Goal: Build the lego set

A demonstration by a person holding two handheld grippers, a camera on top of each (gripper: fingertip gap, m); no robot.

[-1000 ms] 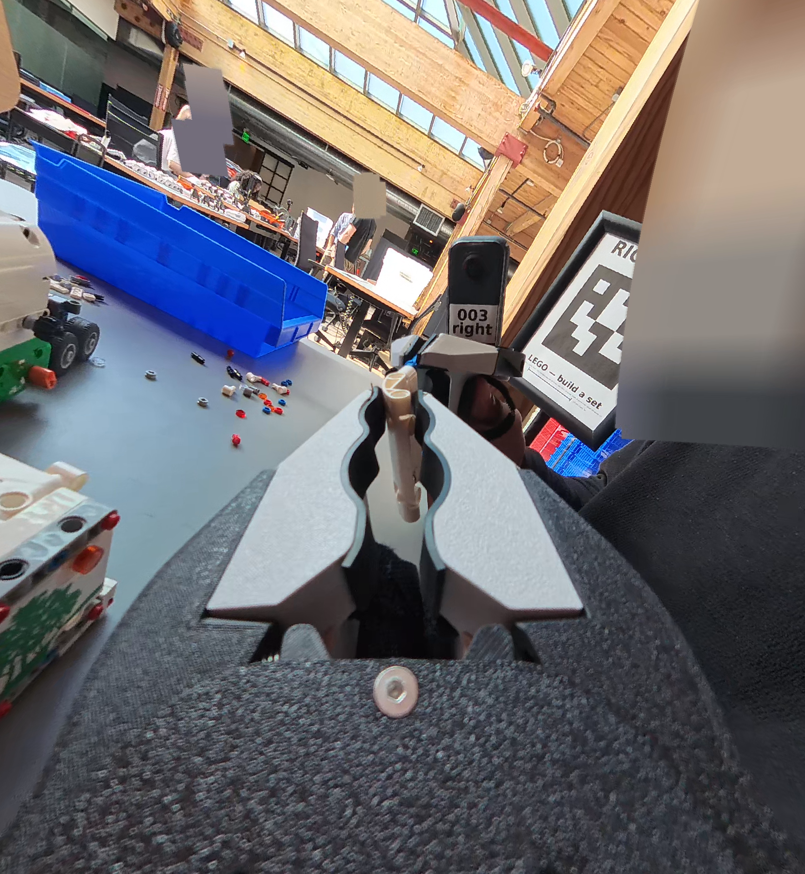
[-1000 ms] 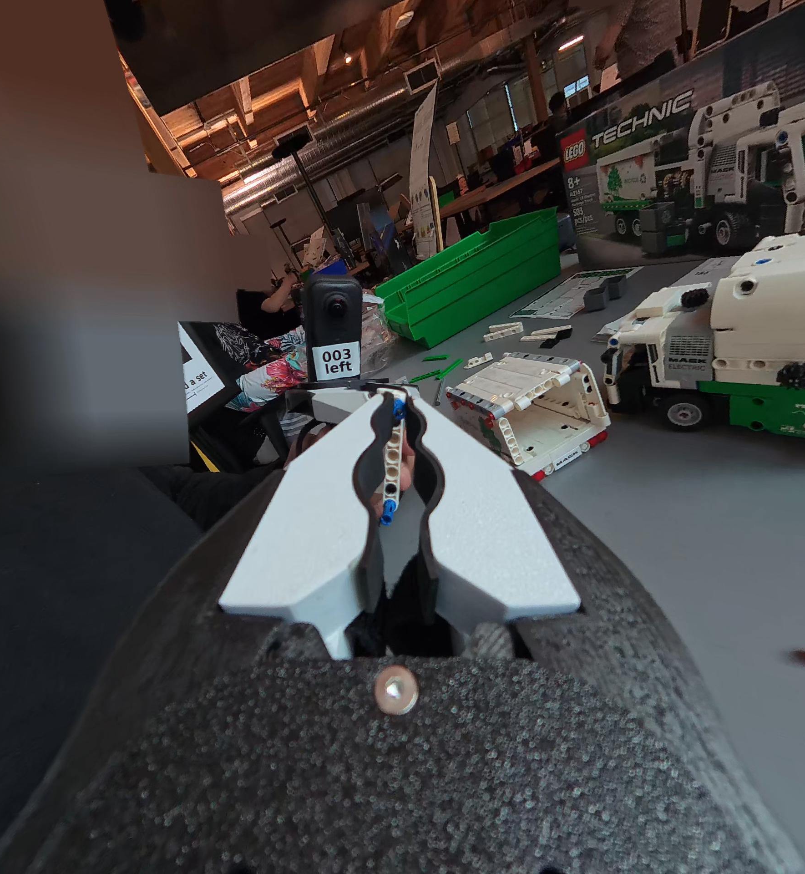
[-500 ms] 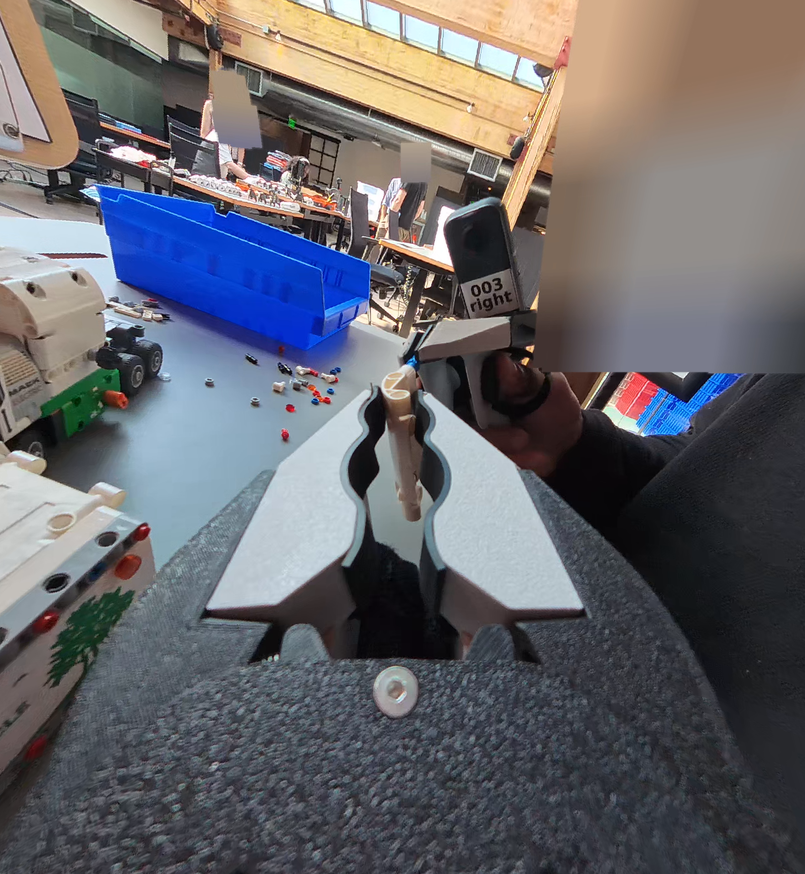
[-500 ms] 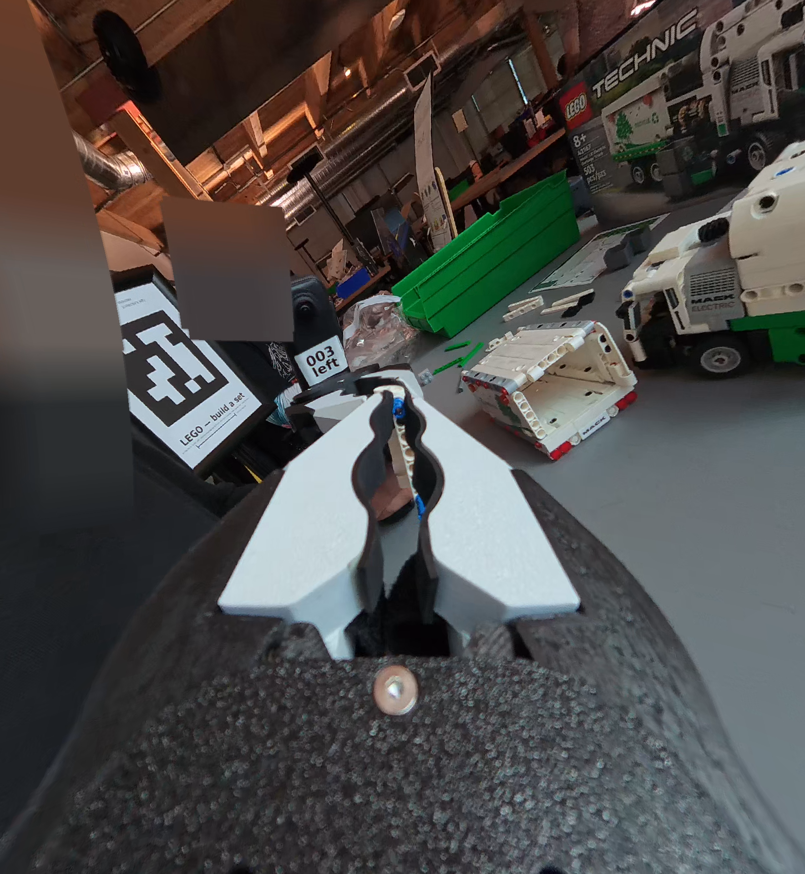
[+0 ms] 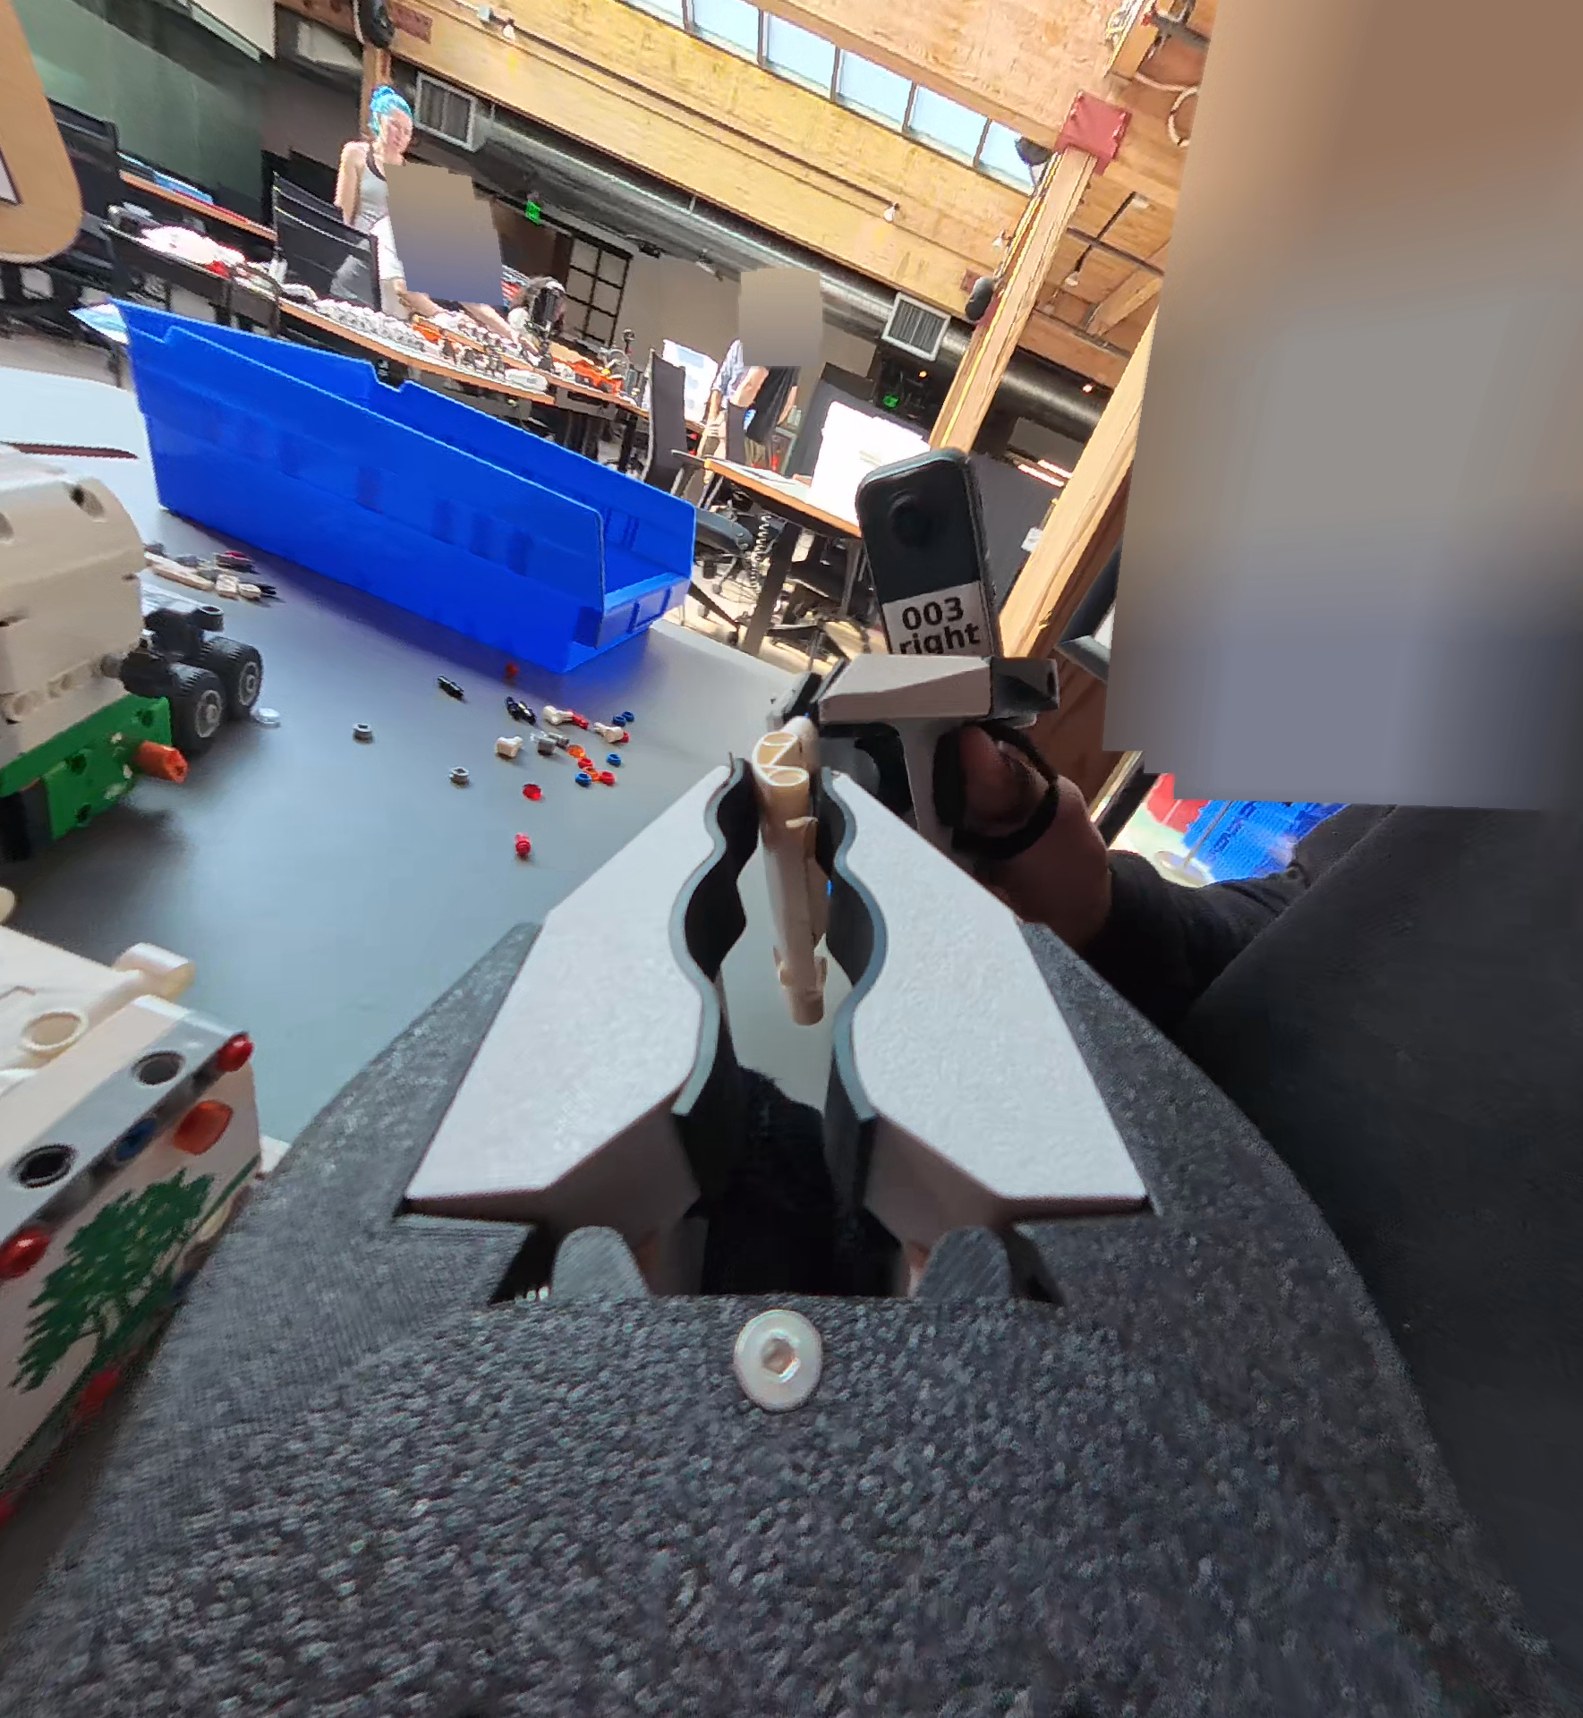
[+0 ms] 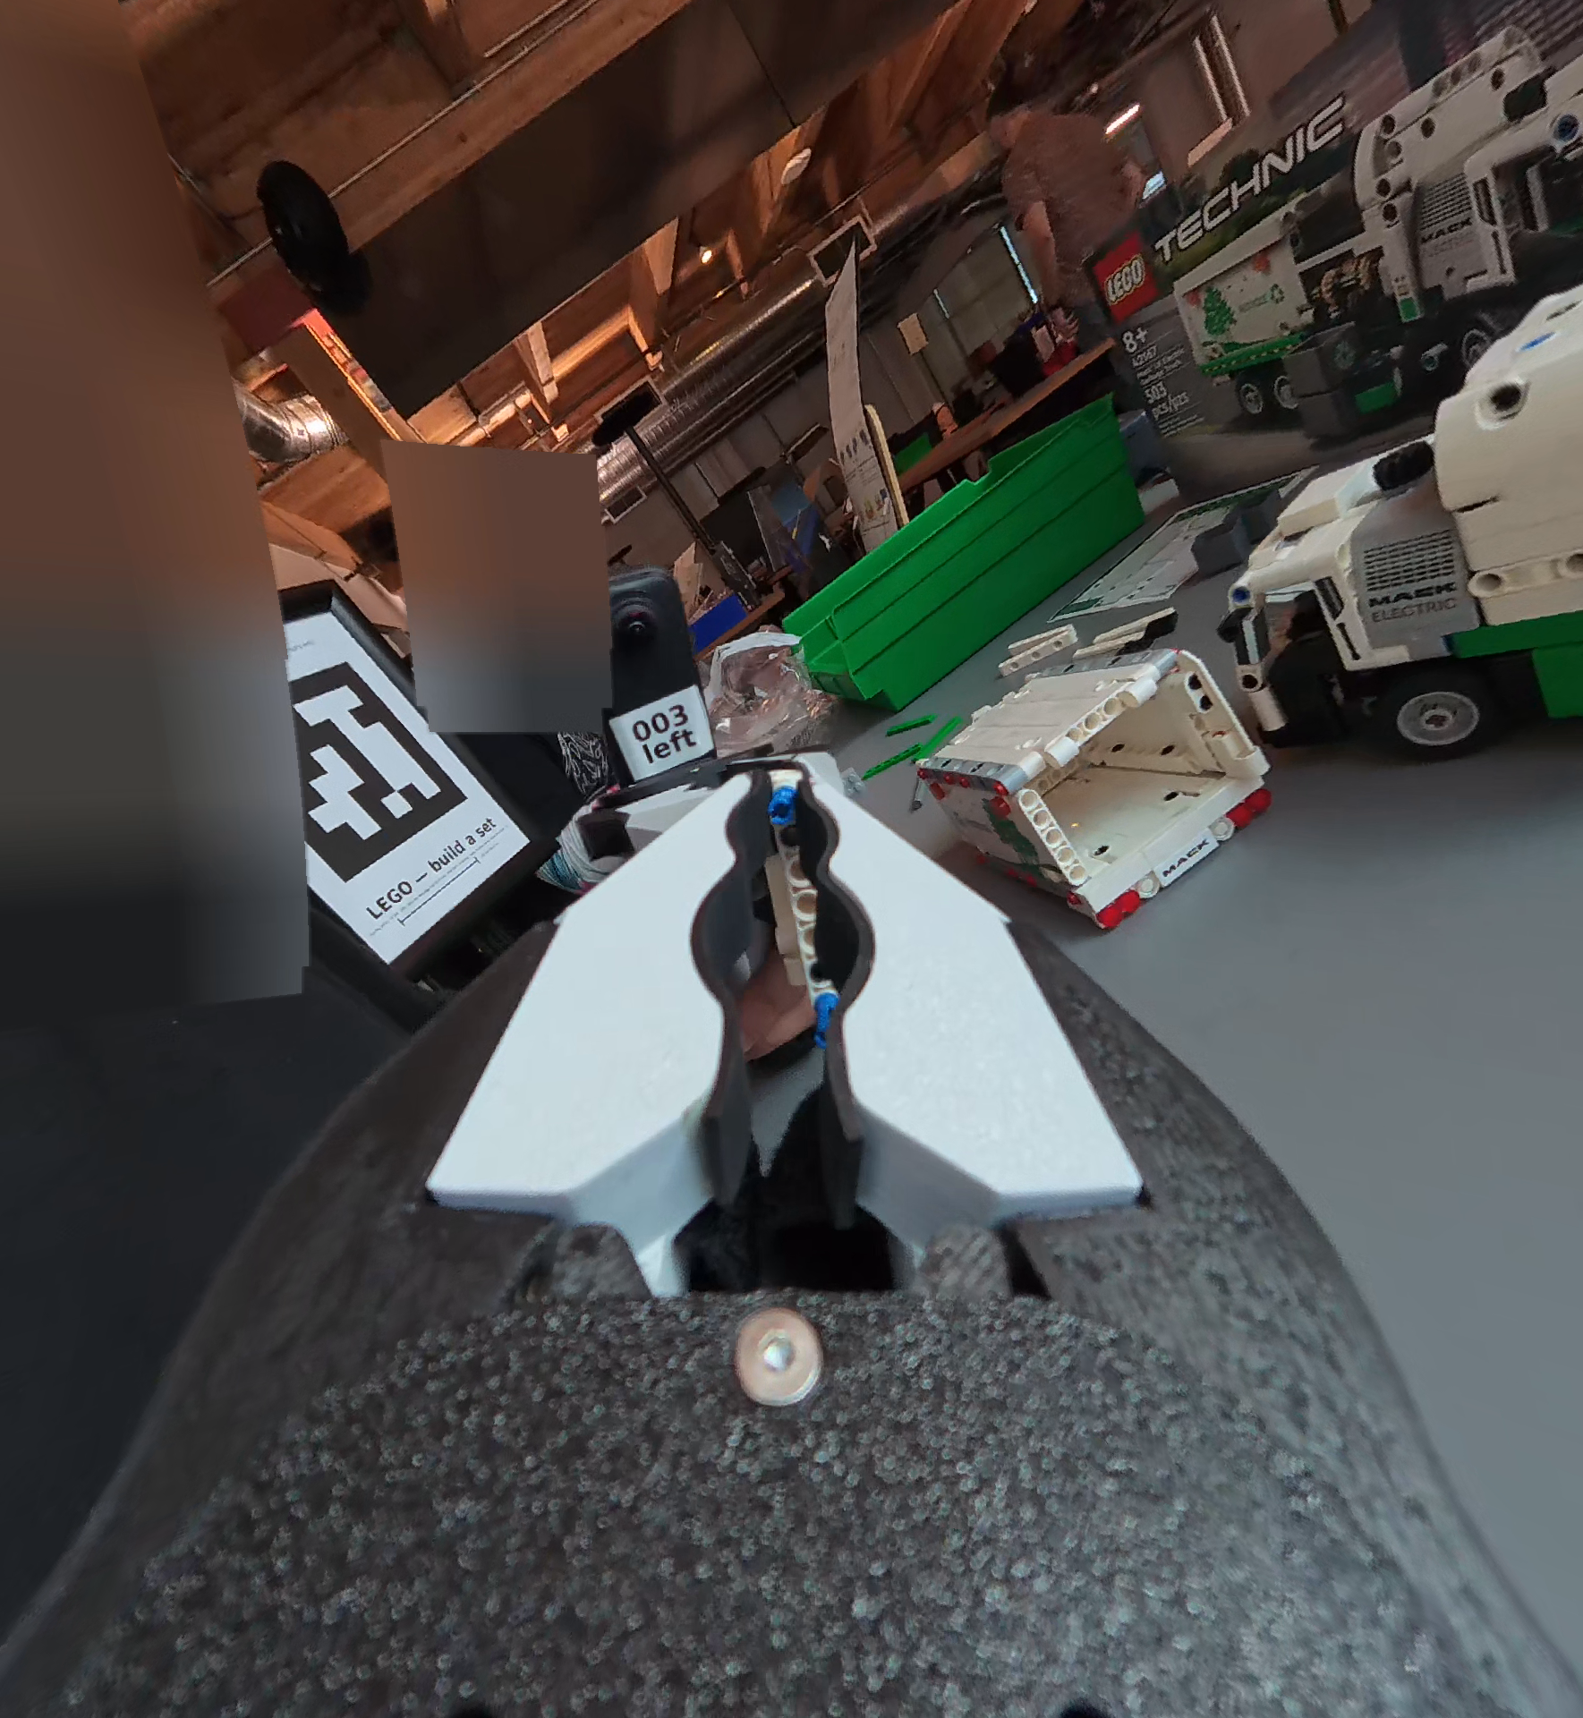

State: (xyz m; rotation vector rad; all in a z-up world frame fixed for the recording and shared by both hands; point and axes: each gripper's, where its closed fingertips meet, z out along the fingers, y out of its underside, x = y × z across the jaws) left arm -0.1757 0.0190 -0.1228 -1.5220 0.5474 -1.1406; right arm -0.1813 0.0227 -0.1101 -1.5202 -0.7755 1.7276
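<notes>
A tan lego axle piece (image 5: 792,874) stood nearly upright, pinched between the closed fingers of the left gripper (image 5: 783,790), raised above the grey table (image 5: 322,865). The right gripper (image 6: 792,799), just opposite, was clamped on a white beam (image 6: 797,902) with blue pins. The white-and-green truck (image 6: 1457,604) and white truck body (image 6: 1103,772) sat on the table beyond.

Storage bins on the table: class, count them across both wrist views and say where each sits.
2 visible. A blue bin lies at the table's far edge behind the scattered small pieces; a green bin lies left of the white truck. Others may be out of view.
</notes>
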